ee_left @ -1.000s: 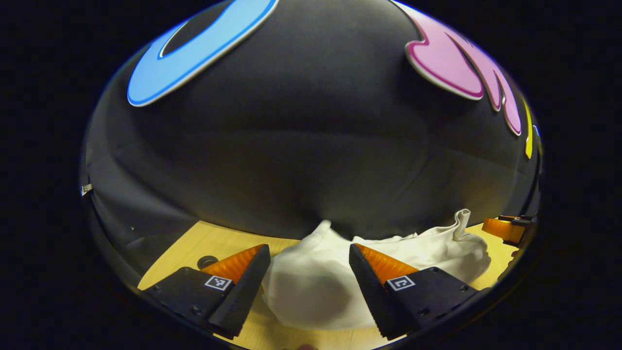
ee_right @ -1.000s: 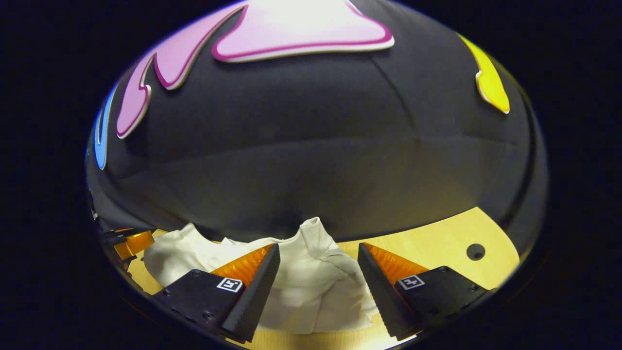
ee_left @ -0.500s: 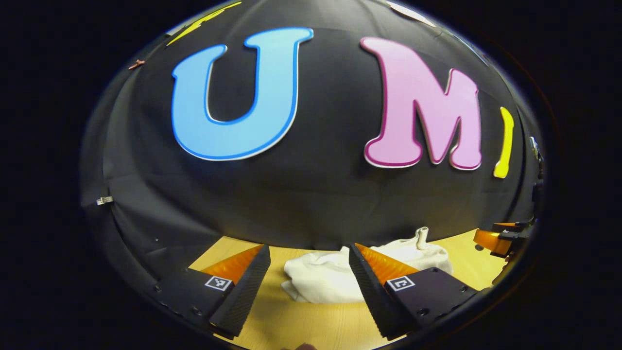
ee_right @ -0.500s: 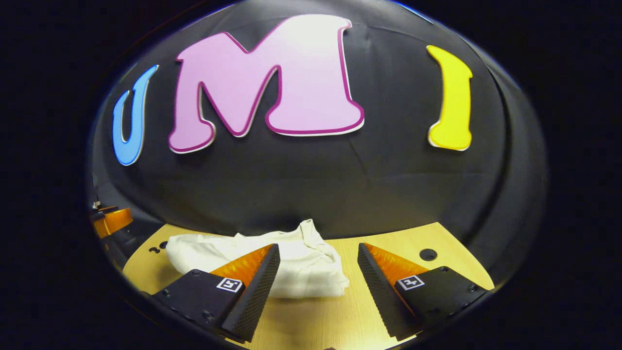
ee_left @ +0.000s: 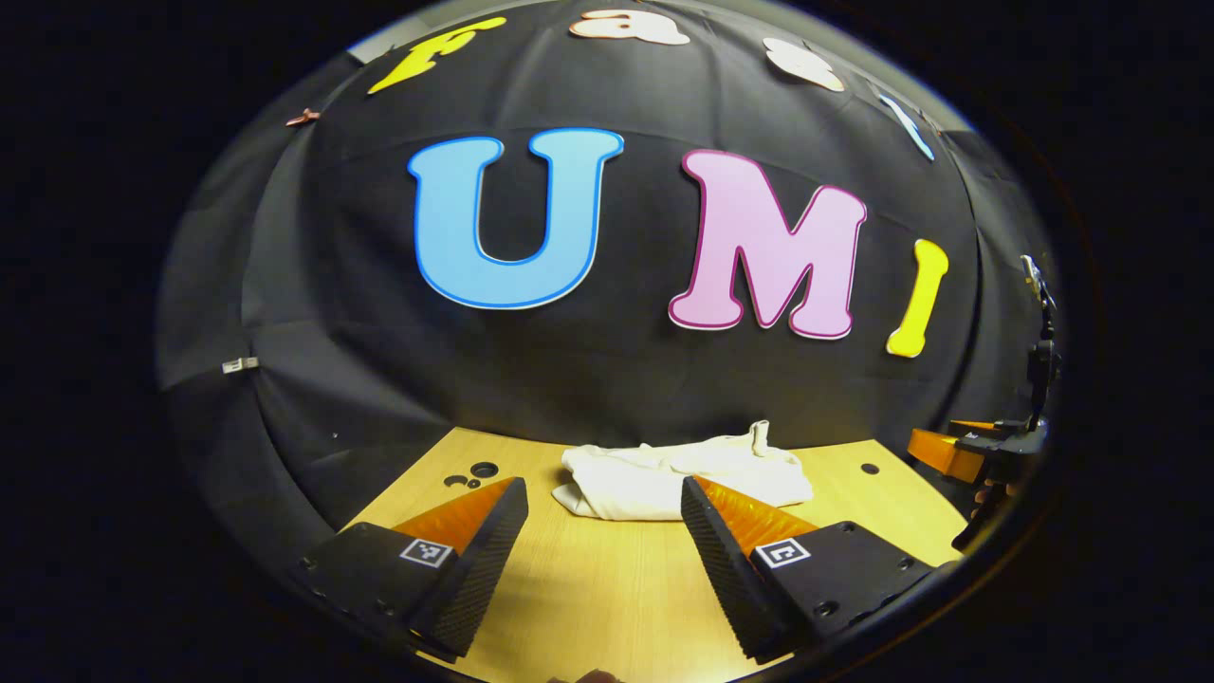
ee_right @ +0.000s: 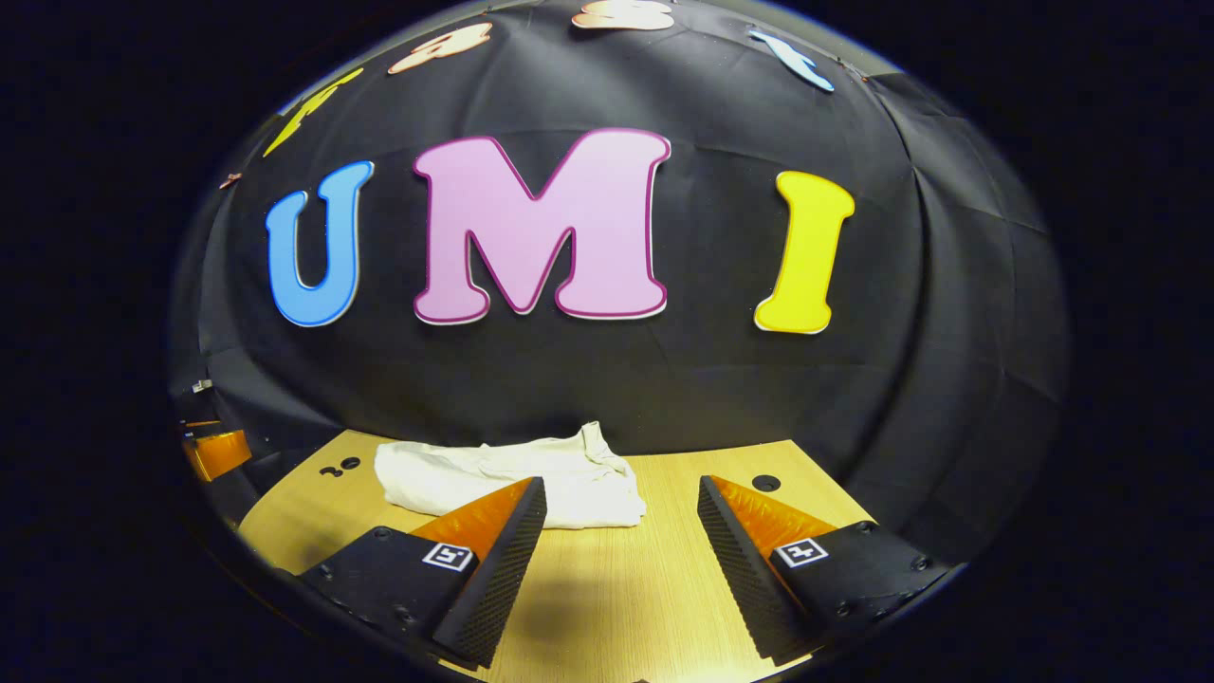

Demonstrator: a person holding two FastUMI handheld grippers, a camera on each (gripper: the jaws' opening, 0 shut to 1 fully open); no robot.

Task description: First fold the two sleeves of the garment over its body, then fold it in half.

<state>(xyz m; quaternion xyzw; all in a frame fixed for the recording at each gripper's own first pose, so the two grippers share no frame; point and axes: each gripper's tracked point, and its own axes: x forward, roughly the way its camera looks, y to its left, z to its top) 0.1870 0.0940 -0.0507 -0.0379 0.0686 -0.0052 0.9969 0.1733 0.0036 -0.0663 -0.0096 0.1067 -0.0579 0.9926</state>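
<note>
A white garment (ee_left: 664, 476) lies in a folded bundle at the far side of the wooden table (ee_left: 607, 588), against the black wall cloth; one small corner sticks up from it. In the left gripper view my left gripper (ee_left: 599, 560) is open, well short of the garment, nothing between its fingers. The right gripper view has the same bundle (ee_right: 503, 479) ahead and to the left, and my right gripper (ee_right: 616, 560) stands open and empty over bare table (ee_right: 616, 607). The right gripper (ee_left: 958, 455) also shows at the right edge of the left gripper view.
Small round holes sit in the tabletop, a group at the far left (ee_left: 474, 472) and one at the far right (ee_right: 764, 483). The black wall cloth hangs right behind the table. The left gripper (ee_right: 216, 451) shows at the left edge of the right gripper view.
Both grippers have pulled back and up from the garment, which now looks smaller and farther off. It lies on the table, free of both grippers. Both stayed open.
</note>
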